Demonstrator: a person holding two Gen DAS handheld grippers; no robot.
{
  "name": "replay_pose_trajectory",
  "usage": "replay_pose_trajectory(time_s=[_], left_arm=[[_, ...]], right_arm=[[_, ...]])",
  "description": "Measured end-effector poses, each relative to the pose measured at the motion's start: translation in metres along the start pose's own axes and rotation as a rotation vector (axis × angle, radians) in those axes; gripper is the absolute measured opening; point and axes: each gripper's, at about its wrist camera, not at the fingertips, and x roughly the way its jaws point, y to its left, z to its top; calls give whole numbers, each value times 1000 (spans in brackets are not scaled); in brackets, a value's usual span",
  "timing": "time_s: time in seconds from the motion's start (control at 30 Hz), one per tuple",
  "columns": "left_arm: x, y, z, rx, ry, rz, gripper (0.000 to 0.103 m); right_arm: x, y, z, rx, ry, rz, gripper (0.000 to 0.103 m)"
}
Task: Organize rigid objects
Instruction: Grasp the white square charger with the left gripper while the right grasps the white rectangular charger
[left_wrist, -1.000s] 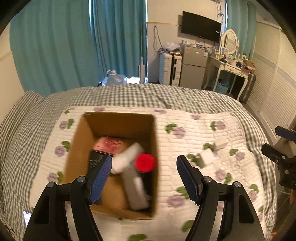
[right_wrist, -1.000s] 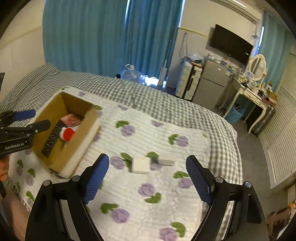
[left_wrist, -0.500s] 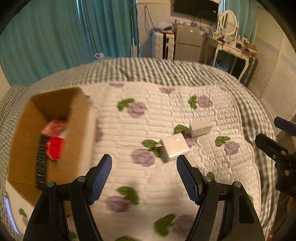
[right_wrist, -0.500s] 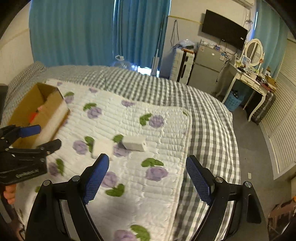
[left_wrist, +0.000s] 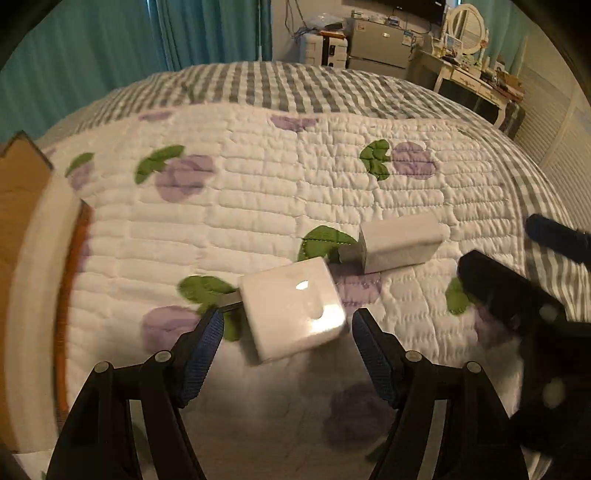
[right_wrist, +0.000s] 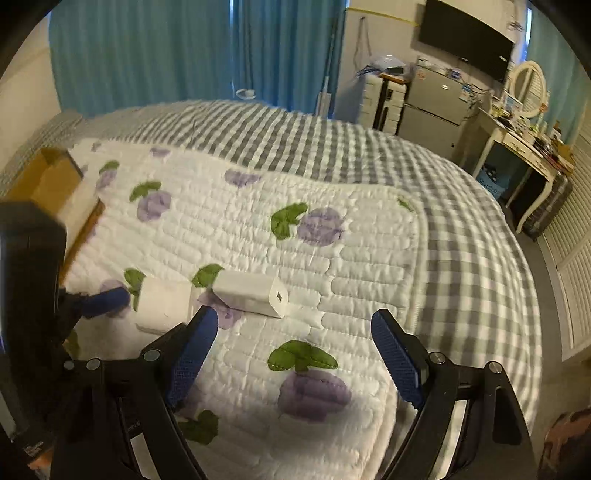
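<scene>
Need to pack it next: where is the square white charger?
In the left wrist view, the square white charger lies on the quilt between the open left tool fingers.

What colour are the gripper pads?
Blue, clearest in the right wrist view on the right gripper.

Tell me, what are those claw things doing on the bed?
A person is tidying small things into the cardboard box at the quilt's edge. The left gripper is open, with the square white charger lying between its fingers, not yet grabbed. The right gripper is open too and holds nothing. The longer white charger lies on the flowery quilt right beside the square one.
</scene>
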Motion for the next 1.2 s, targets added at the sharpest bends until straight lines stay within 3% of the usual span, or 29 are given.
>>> replay_pose_trajectory(time_s=[0.07,0.13,0.27,0.4,0.67,0.93,1.1,1.13,1.2], left_arm=[[8,-4,-2,3,9,4,73],[12,-5,-4,10,7,22,57],[5,7,-4,-22,-11,-13,56],[-11,21,-2,-5,-72,34,53],[-13,45,2,9,-87,42,53],[-8,64,10,-24,-88,-2,53],[-9,61,10,-23,-92,6,53],[-9,62,10,-25,-91,3,53],[-11,62,10,-36,-87,-4,53]], right_arm=[[9,-2,-1,3,9,-3,85],[18,-4,-3,7,18,7,85],[29,-4,-4,19,21,25,85],[33,-3,-1,56,7,81,85],[42,12,8,80,-7,129,85],[58,16,7,98,15,121,85],[64,19,8,113,10,112,71],[65,20,8,113,11,104,62],[65,22,8,115,12,101,62]])
